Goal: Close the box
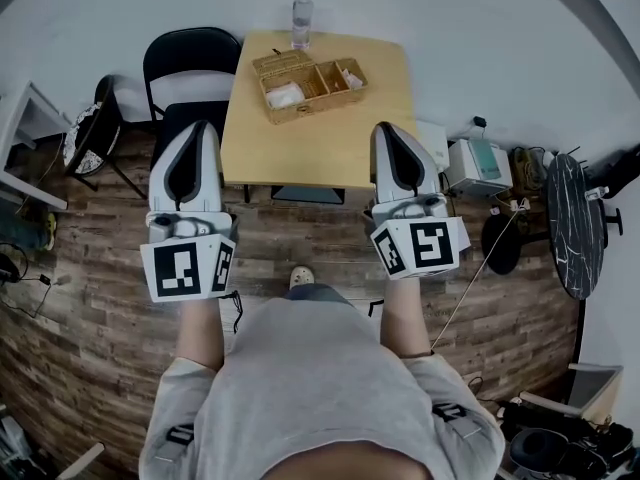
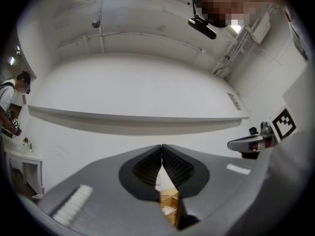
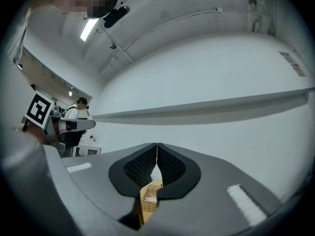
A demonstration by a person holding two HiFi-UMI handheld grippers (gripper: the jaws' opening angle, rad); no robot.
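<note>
Box (image 1: 312, 88): woven, compartmented, lying at the far end of the wooden worktop (image 1: 300, 153) and turned slightly askew. Lid (image 1: 281, 62): flipped back at the far-left side, so the box is open and the closing has not begun. One compartment holds something white (image 1: 285, 95); I cannot tell what.

Left hand-held gripper (image 1: 198, 128) and right hand-held gripper (image 1: 389, 128): both held level in front of the person, jaws pressed together with nothing between them, well short of the box.

Handling note, as I judge it: reach across the worktop, get a closed tip behind the lid's free edge and swing it over toward the near side. The other hand-held gripper can steady the box wall so the light basket does not slide.

Surroundings: clear bottle (image 1: 302, 20) just beyond the box, near the lid's swing and easily knocked. Black chair (image 1: 191, 60) at the worktop's left corner; folding chair (image 1: 100, 128) further left; white device (image 1: 478, 164) and round dark table (image 1: 573, 224) to the right. None of these blocks the approach.
</note>
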